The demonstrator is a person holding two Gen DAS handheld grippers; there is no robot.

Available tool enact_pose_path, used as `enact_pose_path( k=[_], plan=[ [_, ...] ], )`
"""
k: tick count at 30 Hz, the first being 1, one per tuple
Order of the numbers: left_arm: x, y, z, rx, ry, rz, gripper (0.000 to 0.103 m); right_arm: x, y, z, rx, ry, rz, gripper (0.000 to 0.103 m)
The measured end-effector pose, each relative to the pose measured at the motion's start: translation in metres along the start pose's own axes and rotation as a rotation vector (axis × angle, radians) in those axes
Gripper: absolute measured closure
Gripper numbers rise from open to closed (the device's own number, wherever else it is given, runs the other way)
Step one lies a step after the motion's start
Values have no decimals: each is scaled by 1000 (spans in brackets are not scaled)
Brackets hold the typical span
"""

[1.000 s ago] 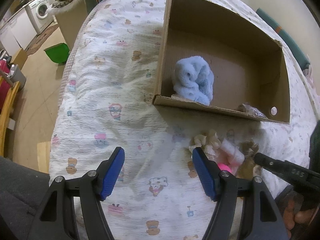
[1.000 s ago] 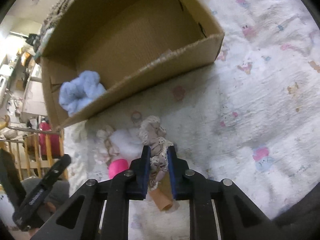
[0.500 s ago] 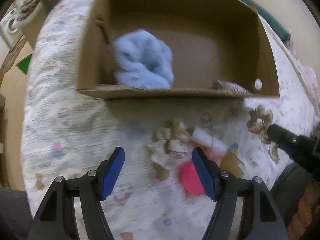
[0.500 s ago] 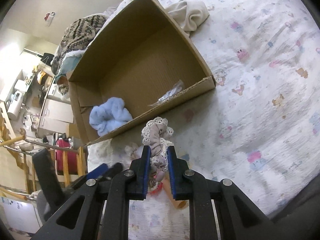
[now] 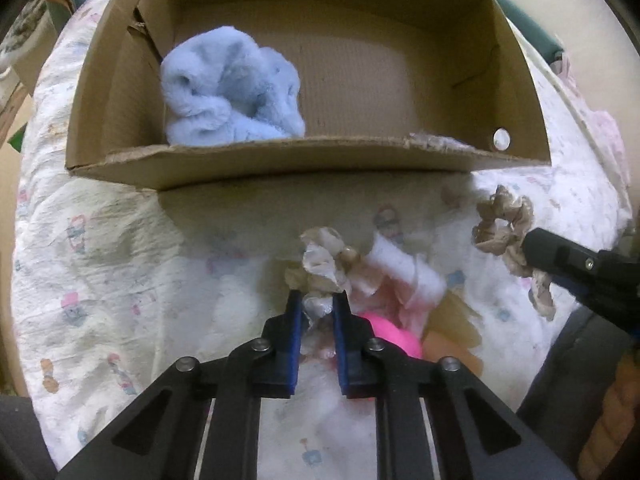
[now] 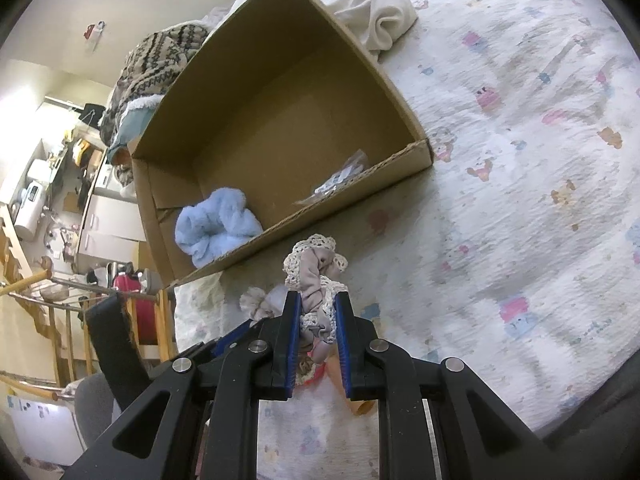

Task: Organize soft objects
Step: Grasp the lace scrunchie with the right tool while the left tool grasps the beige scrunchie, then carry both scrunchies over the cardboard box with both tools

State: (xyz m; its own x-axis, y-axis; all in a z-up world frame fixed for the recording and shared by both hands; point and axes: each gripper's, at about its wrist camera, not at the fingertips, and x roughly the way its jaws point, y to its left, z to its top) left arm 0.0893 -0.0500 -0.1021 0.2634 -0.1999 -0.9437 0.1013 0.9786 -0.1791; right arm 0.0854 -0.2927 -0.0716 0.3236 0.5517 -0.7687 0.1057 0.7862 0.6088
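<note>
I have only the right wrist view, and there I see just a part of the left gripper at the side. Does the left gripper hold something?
Observer: Yes. In the left wrist view the left gripper is shut on a pale beige scrunchie, down at the printed bedcover.
Operator: Thank you. Is there something in the box that its near wall hides from me?
Observer: A small white round piece shows in the near right corner of the cardboard box. The blue fluffy item is at the other end.
</note>
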Motion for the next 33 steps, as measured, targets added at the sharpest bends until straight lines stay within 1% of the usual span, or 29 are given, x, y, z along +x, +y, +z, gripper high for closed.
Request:
enact_pose_path(
  k=[1, 4, 8, 11, 16, 19, 22, 26, 29, 30, 33],
  plan=[
    [-1, 1, -2, -3, 1, 15, 90, 1, 1, 0, -4, 3, 0, 84],
    [-11, 9, -10, -36, -4, 21, 90, 1, 4, -2, -22, 4, -4, 84],
    [-32, 12, -13, -51, -39, 59, 90, -2, 6, -4, -30, 1, -3, 84],
    [-44, 18, -18, -66, -61, 68, 90, -5, 10, -5, -45, -10, 2, 84],
    [-51, 24, -23, -82, -71, 102, 90, -14, 17, -8, -88, -34, 0, 84],
    [-58, 25, -27, -88, -90, 120, 90, -23, 22, -8, -115, -67, 11, 84],
    [-76, 29, -30, -85, -127, 128, 90, -29, 27, -9, -127, -94, 35, 84],
    [-98, 21, -20, -67, -220, 148, 90, -43, 47, -9, -227, -170, 55, 84],
    [-114, 17, -13, -49, -279, 149, 90, -52, 56, -10, -268, -219, 46, 84],
    [-118, 15, -10, -40, -296, 155, 90, -58, 60, -10, -280, -250, 40, 84],
    [-125, 16, 0, -39, -314, 144, 90, -69, 72, -8, -325, -299, 34, 84]
  ],
)
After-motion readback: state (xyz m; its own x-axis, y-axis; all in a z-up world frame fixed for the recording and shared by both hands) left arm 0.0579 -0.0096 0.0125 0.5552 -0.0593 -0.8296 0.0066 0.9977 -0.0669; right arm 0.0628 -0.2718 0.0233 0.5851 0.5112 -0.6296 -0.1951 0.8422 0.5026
